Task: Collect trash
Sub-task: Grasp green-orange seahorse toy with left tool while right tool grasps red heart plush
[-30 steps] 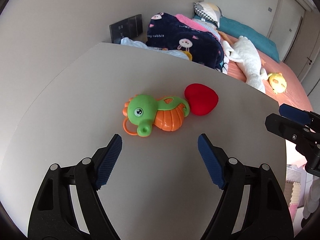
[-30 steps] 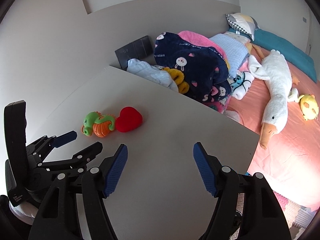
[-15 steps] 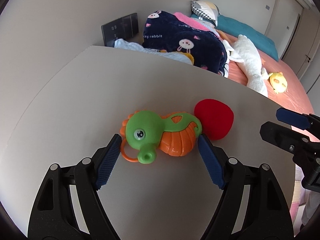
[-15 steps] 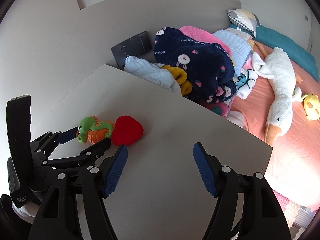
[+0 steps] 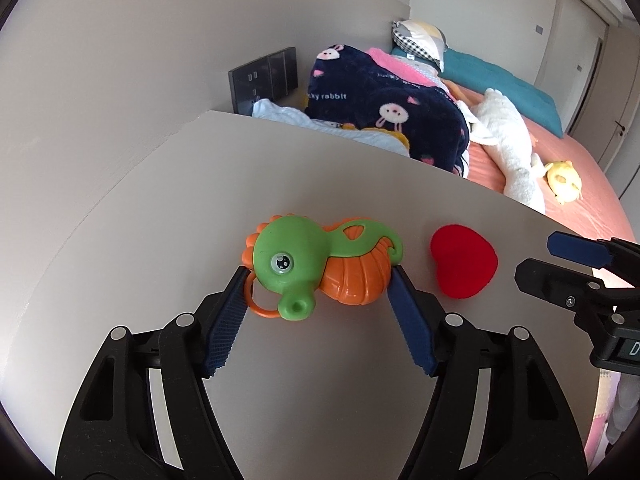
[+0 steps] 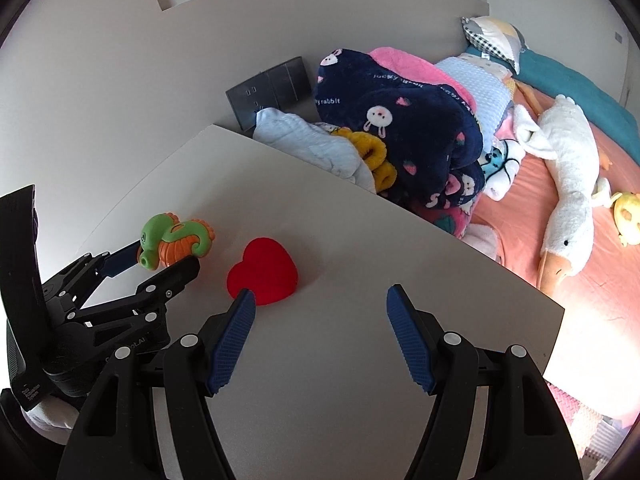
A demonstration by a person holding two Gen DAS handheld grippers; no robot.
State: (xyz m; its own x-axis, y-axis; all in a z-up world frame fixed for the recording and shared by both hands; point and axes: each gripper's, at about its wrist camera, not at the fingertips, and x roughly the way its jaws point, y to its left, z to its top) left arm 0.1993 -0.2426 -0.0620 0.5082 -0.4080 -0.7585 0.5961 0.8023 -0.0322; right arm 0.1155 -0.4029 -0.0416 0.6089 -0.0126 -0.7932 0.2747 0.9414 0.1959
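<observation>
A green and orange seahorse toy (image 5: 320, 264) lies on the grey table (image 5: 320, 168). My left gripper (image 5: 318, 276) is shut on it, one blue pad on each side. It also shows in the right wrist view (image 6: 176, 240), held between the left gripper's fingers (image 6: 160, 264). A red heart-shaped object (image 5: 464, 264) sits just right of the toy, apart from it. My right gripper (image 6: 320, 300) is open and empty, its left pad close to the heart (image 6: 262, 272).
The table's far edge (image 6: 400, 208) borders a bed with a navy rabbit blanket (image 6: 420, 120), a white goose plush (image 6: 568, 168) and a yellow toy (image 6: 628, 216). A dark socket panel (image 5: 264, 80) is on the wall.
My left gripper moved forward around the seahorse toy and closed on it. The toy now sits apart from the red heart. My right gripper moved closer to the heart.
</observation>
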